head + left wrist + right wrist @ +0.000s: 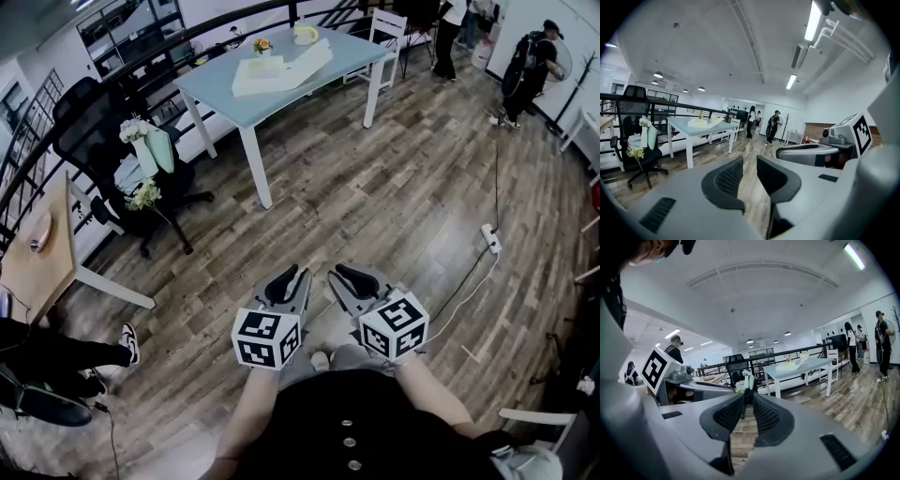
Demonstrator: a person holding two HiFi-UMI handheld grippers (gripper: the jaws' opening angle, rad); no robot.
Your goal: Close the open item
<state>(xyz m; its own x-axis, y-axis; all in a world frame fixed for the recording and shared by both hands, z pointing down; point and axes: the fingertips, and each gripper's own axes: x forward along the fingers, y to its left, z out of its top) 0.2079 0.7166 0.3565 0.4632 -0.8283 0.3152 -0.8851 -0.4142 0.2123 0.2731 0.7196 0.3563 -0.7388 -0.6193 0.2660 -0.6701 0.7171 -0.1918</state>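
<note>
A white box (281, 67) with its lid raised lies on the pale blue table (352, 58) far across the room; it also shows small in the left gripper view as the box (704, 123) and in the right gripper view as the box (792, 364). My left gripper (289, 277) and right gripper (339, 275) are held side by side close to my body, over the wooden floor, well short of the table. The left gripper (750, 165) has its jaws a little apart with only floor between them. The right gripper (748, 400) is likewise open and empty.
A black office chair (103, 141) carrying a bag and flowers stands left of the table. A wooden desk (42, 253) is at the far left, a white chair (386, 28) behind the table. A power strip (490, 239) with cable lies on the floor at right. People (530, 70) stand far right.
</note>
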